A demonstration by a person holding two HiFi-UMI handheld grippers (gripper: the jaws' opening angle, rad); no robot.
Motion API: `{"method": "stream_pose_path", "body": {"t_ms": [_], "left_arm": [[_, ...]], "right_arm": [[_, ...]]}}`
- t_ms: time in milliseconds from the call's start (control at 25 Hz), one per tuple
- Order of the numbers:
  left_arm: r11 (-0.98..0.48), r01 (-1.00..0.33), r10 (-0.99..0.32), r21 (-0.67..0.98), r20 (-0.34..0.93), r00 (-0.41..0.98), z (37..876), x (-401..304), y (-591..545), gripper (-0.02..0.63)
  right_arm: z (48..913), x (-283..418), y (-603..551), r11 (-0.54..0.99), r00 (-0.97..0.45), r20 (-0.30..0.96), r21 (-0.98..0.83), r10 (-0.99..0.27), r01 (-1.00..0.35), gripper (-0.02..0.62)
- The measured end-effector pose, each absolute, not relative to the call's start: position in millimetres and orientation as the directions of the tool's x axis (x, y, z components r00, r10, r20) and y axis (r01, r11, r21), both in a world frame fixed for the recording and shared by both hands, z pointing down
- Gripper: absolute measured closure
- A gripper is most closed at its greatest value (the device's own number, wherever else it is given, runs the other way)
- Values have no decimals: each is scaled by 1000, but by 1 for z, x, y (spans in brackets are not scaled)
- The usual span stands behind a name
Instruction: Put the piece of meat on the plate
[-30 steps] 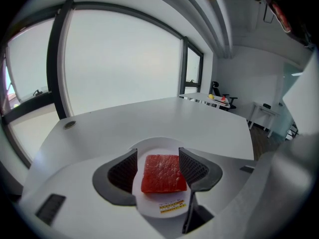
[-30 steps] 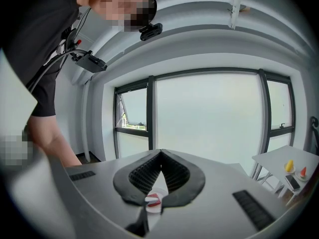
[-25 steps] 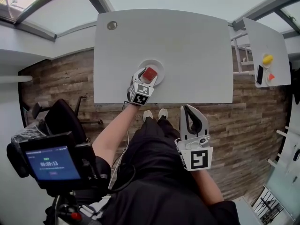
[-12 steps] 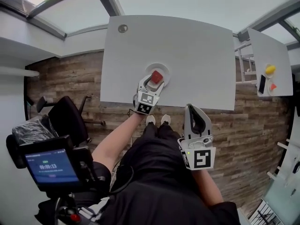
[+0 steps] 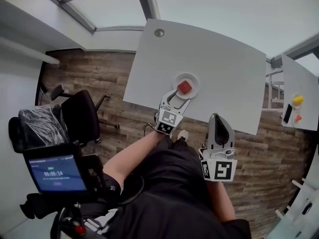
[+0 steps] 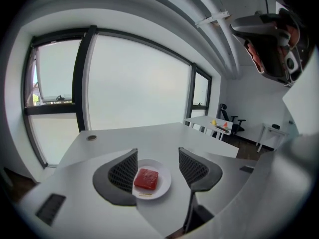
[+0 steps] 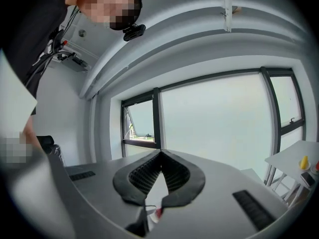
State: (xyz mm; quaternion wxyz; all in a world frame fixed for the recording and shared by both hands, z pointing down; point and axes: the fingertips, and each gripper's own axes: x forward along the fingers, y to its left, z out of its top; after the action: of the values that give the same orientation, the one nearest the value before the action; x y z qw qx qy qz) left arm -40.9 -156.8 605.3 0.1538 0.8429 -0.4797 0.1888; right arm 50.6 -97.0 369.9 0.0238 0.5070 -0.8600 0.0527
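One piece of meat (image 6: 146,179) is now released on the plate (image 6: 165,183); the opened left gripper (image 5: 179,98) is drawn back from the plate, the right gripper (image 5: 220,118) is closed, and placing is judged done.

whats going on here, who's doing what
A person holds a gripper in each hand at a white table. The meat lies flat on the plate, so the task looks done. The left gripper points at the plate with its jaws apart and holds nothing. The right gripper is shut and empty, held off the table's near edge in front of the person.
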Motion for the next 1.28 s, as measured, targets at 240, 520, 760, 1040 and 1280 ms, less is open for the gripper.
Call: {"method": "stream_pose_path", "body": {"t_ms": [240, 520, 760, 1040, 1280], "left_arm": [[-421, -900, -824, 108, 370, 430, 536, -55, -139, 360], [-419, -901, -866, 114, 247, 435, 465, -51, -122, 360], [-408, -906, -882, 112, 210, 422, 431, -53, -101, 360], [-390, -913, -900, 122, 160, 406, 396, -56, -63, 360], [-377, -914, -917, 152, 75, 391, 380, -61, -58, 360]], "right_arm": [[361, 40, -78, 495, -499, 77, -66, -863, -866, 591], [350, 37, -74, 503, -505, 43, -49, -862, -863, 591], [344, 34, -65, 515, -516, 27, -36, -856, -856, 591], [336, 36, -44, 516, -517, 19, -18, -856, -856, 591], [336, 33, -45, 527, -528, 20, -14, -849, -849, 591]]}}
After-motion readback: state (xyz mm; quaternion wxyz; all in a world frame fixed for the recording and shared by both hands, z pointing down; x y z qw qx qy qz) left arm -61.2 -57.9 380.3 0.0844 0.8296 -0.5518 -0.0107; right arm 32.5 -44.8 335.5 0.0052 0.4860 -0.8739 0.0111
